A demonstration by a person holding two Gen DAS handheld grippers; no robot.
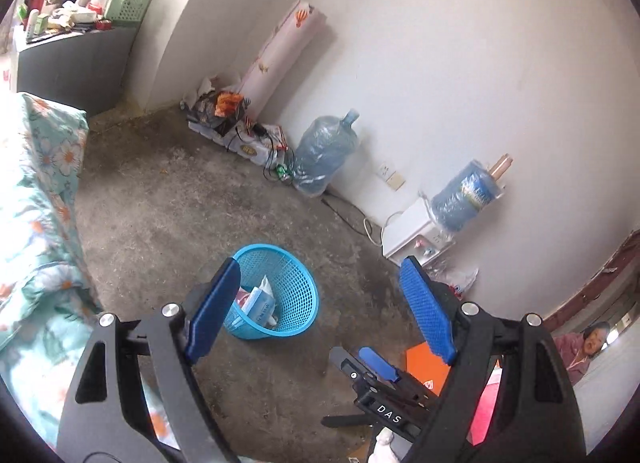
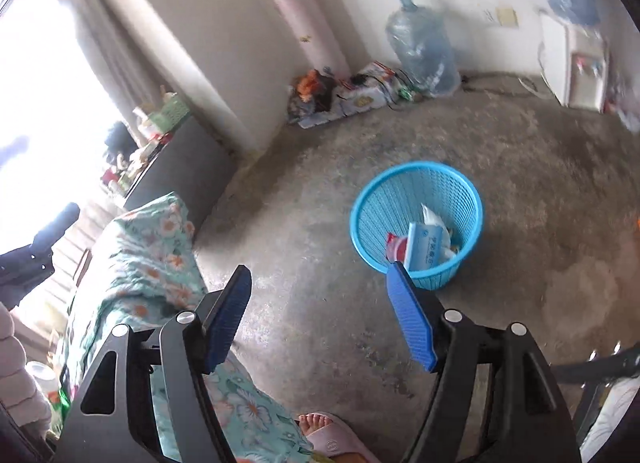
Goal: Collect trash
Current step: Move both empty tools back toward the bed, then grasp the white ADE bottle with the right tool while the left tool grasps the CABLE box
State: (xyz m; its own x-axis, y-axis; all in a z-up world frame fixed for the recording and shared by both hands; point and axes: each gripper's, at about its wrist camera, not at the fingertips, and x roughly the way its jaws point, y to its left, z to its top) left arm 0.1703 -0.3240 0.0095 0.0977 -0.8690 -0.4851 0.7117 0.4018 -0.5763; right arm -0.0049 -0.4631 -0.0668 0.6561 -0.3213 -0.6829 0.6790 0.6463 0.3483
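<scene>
A blue mesh waste basket (image 1: 298, 283) stands upright on the concrete floor. Inside it lie a white-and-blue wipes pack (image 1: 260, 303) and a red scrap. My left gripper (image 1: 320, 267) hovers above the floor with its blue pads wide apart and nothing between them; the basket shows just past its left pad. In the right wrist view the basket (image 2: 454, 191) sits ahead and to the right, with the wipes pack (image 2: 426, 247) and red scrap (image 2: 394, 243) inside. My right gripper (image 2: 319, 271) is open and empty over bare floor, its right pad tip overlapping the basket's near rim.
A bed with a floral quilt (image 2: 152, 263) fills the left. Along the wall stand a rolled mat (image 1: 280, 51), floor clutter (image 1: 236, 123), a water jug (image 1: 326, 151) and a dispenser (image 1: 416, 235). An orange box (image 1: 426, 367) lies at lower right. A slippered foot (image 2: 320, 429) is near.
</scene>
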